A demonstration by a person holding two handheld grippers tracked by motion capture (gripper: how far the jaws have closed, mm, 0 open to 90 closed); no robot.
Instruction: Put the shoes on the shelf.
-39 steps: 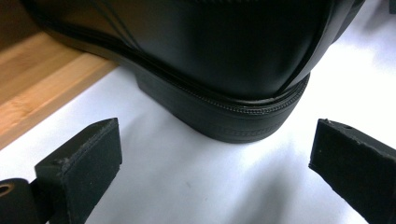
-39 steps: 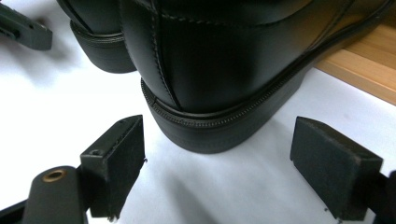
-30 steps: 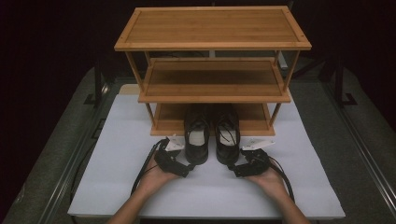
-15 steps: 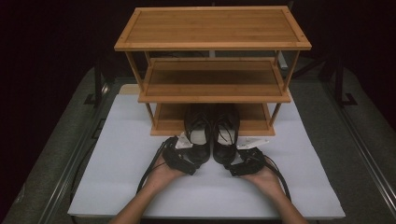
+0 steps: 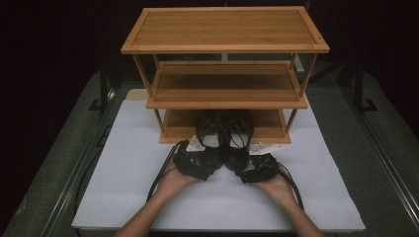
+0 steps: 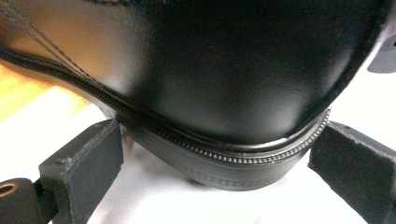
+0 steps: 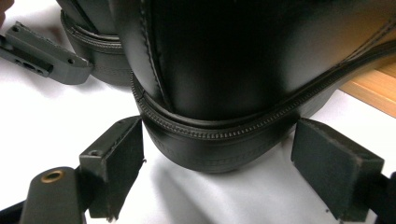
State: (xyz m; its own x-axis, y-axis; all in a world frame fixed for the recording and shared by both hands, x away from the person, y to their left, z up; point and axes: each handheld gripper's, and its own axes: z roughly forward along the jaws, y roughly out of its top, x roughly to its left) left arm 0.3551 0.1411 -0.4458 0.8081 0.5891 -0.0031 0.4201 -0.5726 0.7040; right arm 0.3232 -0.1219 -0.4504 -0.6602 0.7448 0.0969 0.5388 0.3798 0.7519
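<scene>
Two black shoes sit side by side on the white mat (image 5: 123,173), heels toward the person, toes tucked under/onto the bottom shelf of the wooden rack (image 5: 225,29). Left shoe (image 5: 210,140) has the left gripper (image 5: 197,165) right at its heel; right shoe (image 5: 238,143) has the right gripper (image 5: 257,173) at its heel. Both grippers are released: in the left gripper view the pads (image 6: 81,168) stand either side of the heel (image 6: 233,116) w/ a visible gap each side, not pinching; same in the right gripper view, pads (image 7: 114,163) flanking the heel (image 7: 224,93), clear of the sole. Key relation: each shoe's long axis runs straight away from its gripper, front-to-back, toward the rack, so heel is the near end and each hand is nearest its own shoe. Jaws straddle the heel across its width, approx square to that axis. Likely next: close on the heels, then push or lift along the axis. Risk: a heel-only grip lets the toe droop.
</scene>
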